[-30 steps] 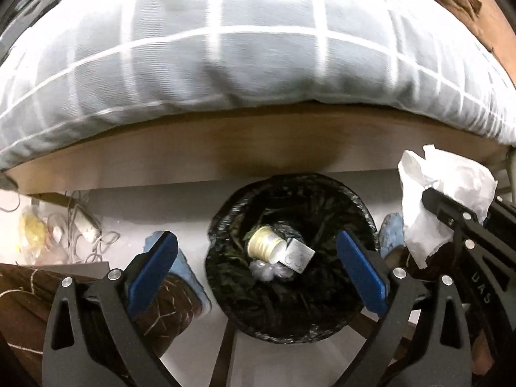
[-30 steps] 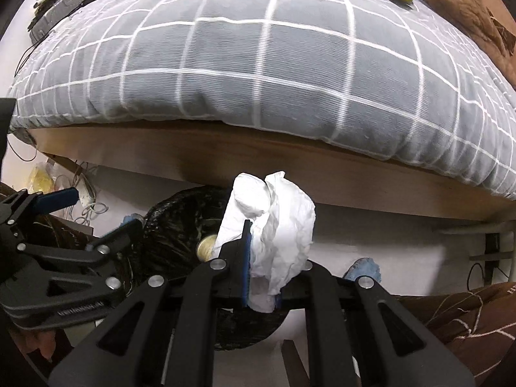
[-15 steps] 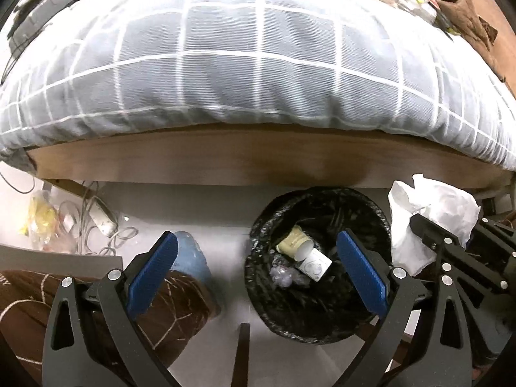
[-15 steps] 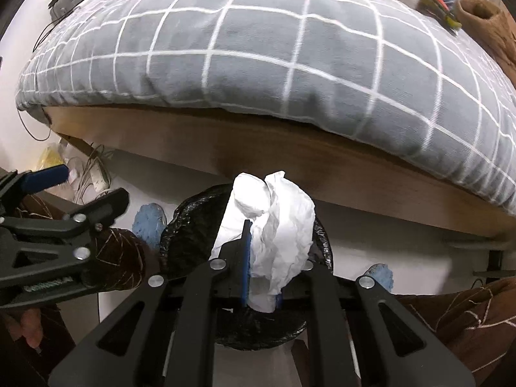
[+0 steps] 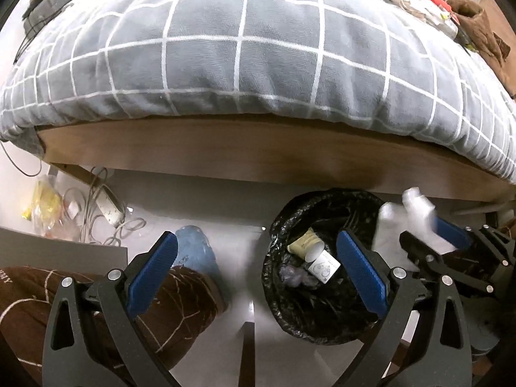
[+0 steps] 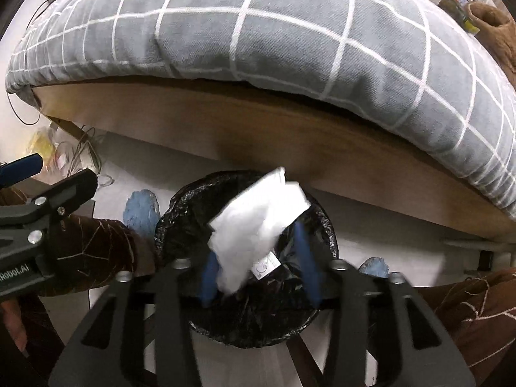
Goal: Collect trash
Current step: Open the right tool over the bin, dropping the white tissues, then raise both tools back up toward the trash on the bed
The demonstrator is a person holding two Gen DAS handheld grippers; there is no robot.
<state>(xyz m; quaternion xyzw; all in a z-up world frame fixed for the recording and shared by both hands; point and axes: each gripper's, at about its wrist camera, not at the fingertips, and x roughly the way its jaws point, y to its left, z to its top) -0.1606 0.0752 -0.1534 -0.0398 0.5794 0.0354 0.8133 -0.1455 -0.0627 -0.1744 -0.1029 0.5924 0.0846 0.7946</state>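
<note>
Right gripper [image 6: 259,279]: jaws spread above the black-lined trash bin [image 6: 183,213]; crumpled white tissue [image 6: 258,222] sits between the blue pads, blurred, contact unclear. Left gripper [image 5: 258,274]: jaws spread wide, holding nothing, beside the bin. Paper cup [image 5: 304,245] and small white carton [image 5: 322,266] lie inside. Grey checked duvet [image 5: 258,48] overhangs the wooden bed frame [image 5: 225,151].

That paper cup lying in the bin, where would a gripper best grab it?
Probably the paper cup is best pinched across its mid-body, coming straight down from above: it lies on its side, mouth toward the white carton, and the bagged wall of the bin blocks any sideways approach.
</note>
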